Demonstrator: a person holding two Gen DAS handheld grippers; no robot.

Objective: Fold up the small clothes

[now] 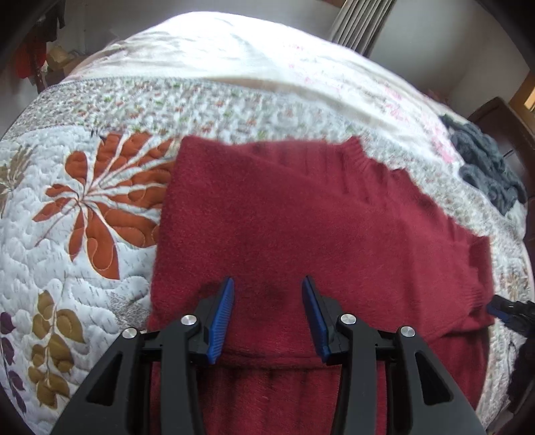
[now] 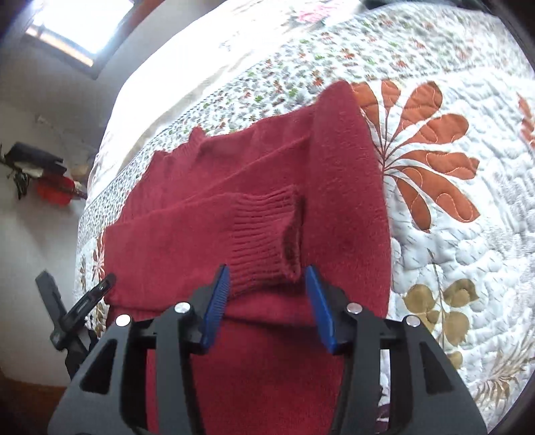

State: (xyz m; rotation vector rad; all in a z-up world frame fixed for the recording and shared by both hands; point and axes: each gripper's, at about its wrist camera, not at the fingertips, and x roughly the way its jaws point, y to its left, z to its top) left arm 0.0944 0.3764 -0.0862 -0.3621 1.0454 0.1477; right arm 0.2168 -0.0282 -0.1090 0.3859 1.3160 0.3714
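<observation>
A dark red knit sweater [image 1: 301, 207] lies partly folded on a quilted floral bedspread [image 1: 83, 251]. My left gripper [image 1: 268, 281] hovers open over the sweater's lower body, with nothing between its fingers. In the right wrist view one sleeve is folded across the sweater [image 2: 344, 187], and its ribbed cuff [image 2: 264, 234] ends right at my right gripper [image 2: 267, 269]. That gripper is open, with the cuff's edge lying between its blue fingers. The right gripper's tip [image 1: 501, 309] shows at the sweater's right edge, and the left gripper [image 2: 93, 294] at its left edge.
A dark grey garment [image 1: 485, 167] lies bunched on the bed at the far right. The bedspread [image 2: 451, 234] stretches out beside the sweater. A wall with hanging items [image 2: 40, 167] and a window [image 2: 83, 26] are beyond the bed's edge.
</observation>
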